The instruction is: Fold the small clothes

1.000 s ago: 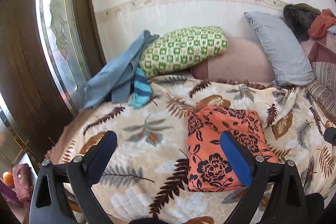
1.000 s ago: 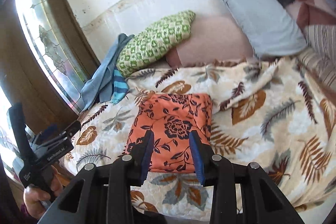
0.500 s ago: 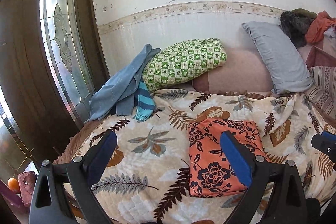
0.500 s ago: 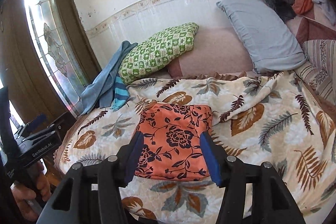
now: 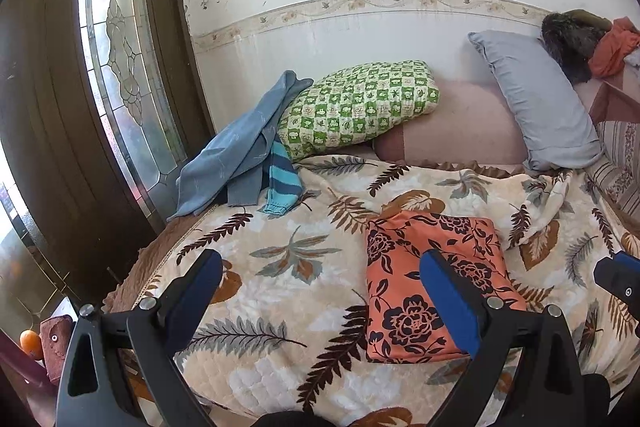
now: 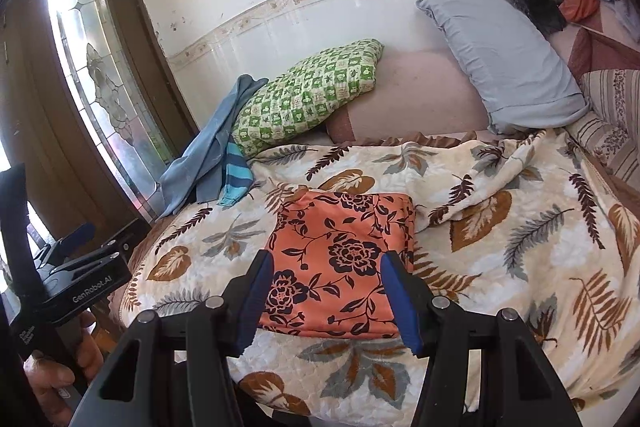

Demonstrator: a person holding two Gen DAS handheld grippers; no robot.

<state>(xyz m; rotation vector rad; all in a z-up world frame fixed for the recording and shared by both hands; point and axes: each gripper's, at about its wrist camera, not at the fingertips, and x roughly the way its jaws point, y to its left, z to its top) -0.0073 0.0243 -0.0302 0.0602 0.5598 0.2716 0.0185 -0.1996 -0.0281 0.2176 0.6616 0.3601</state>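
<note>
Folded orange floral garment [image 6: 340, 263] seen lying flat on leaf-print blanket [image 6: 520, 247] near front edge of bed. Right gripper [image 6: 326, 297] held above bed's front edge, fingers parted about garment-wide, nothing gripped. Left gripper [image 5: 320, 291] held off to garment's left, fingers [image 5: 450, 301] spread wide, nothing held. Green checked pillow [image 5: 356, 107] and grey pillow [image 5: 536, 107] propped along bed's far edge against wall. Blue cloth [image 5: 236, 151] and striped blue item [image 5: 282, 187] heaped at far left corner.
</note>
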